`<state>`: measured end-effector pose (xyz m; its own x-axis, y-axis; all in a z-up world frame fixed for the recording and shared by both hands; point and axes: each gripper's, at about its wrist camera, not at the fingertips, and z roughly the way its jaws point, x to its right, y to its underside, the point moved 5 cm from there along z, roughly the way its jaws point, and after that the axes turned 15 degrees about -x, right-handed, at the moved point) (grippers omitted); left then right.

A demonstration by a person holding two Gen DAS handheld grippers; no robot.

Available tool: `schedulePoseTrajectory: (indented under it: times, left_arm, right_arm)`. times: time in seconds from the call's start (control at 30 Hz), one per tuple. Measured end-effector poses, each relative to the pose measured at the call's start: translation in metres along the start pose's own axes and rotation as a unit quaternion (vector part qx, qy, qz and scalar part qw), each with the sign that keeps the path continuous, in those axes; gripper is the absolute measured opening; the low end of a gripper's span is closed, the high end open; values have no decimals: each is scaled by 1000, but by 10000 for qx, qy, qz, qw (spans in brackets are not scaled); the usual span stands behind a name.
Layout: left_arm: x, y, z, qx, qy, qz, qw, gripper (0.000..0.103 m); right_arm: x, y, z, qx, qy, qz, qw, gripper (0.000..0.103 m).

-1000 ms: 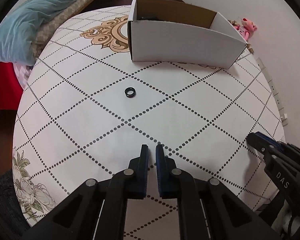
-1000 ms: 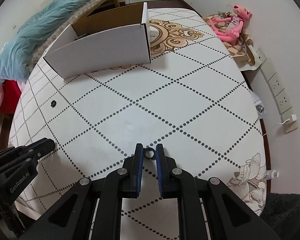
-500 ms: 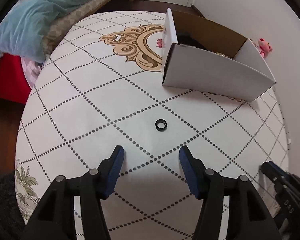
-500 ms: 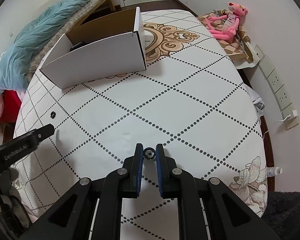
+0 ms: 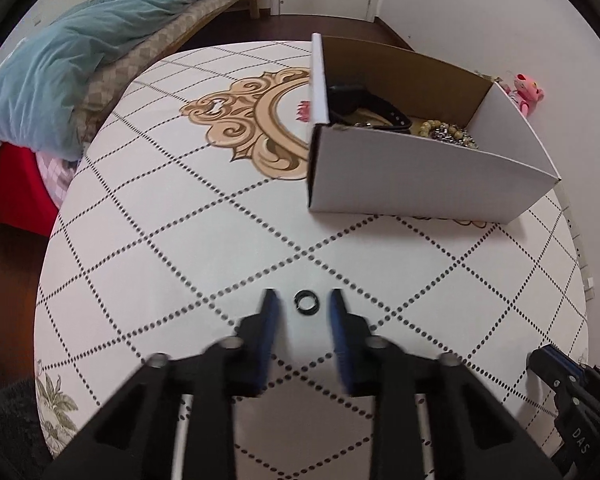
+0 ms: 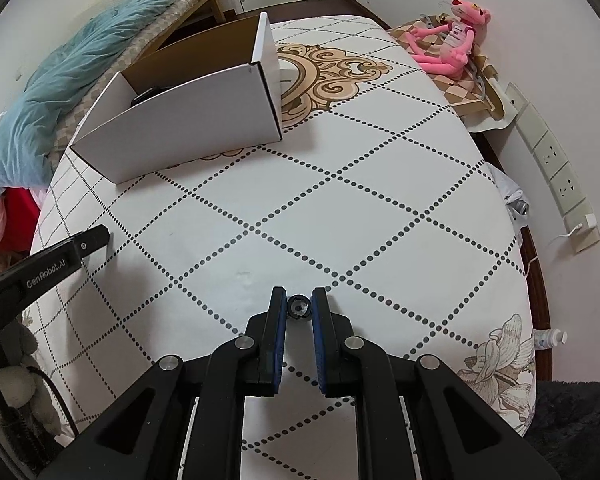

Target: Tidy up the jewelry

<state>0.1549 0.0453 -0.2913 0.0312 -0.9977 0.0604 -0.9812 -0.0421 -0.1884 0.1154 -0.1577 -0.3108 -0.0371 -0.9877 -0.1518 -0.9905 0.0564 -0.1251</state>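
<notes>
Left tool (image 5: 302,304) now straddles black ring (image 5: 306,302), open; right tool (image 6: 299,304) still grips small ring (image 6: 299,307).

Black ring (image 5: 306,301) is lying flat on the bench (image 5: 180,240), hole facing up, in front of the box and well apart from it. It is sitting between the spread fingers (image 5: 269,312) of the left gripper (image 5: 302,300), touching neither.

Second small dark ring (image 6: 299,307) is sitting upright, pinched between the fingers (image 6: 278,304) of the right gripper (image 6: 299,300), well in front of the box.

White cardboard box (image 5: 420,176) is standing open-topped on the bench, holding a black strap (image 5: 364,100) and beaded bracelets (image 5: 448,132).
</notes>
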Motion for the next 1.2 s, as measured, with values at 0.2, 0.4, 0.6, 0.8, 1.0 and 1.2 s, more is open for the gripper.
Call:
schedulePoseTrajectory:
  times: [0.2,0.4,0.6,0.8,1.0,1.2]
  left_arm:
    - [5,9,-2,50,102,76,9999,10]
    - [10,13,-12,147,152,192,9996,10]
    - [18,12,-34,268,291,342,9986,10]
    - [29,-22,-79,442,815,416,9948,10]
    - [34,-93,-86,227,1124,453,9924,10]
    - [31,-141,-76,-72,1046,411,9936,10]
  right_arm:
    - [-1,-1,-2,22,11,-2,10000,13]
    - [-2,-2,-8,102,-10,-28,9999,13]
    - [-6,-6,-23,231,-144,-34,9996,13]
    - [-18,-49,-74,618,-651,-84,9959,13]
    - [-42,-140,-105,705,-944,-403,9922,13]
    - [-58,-199,-71,-144,-948,-563,9938,13]
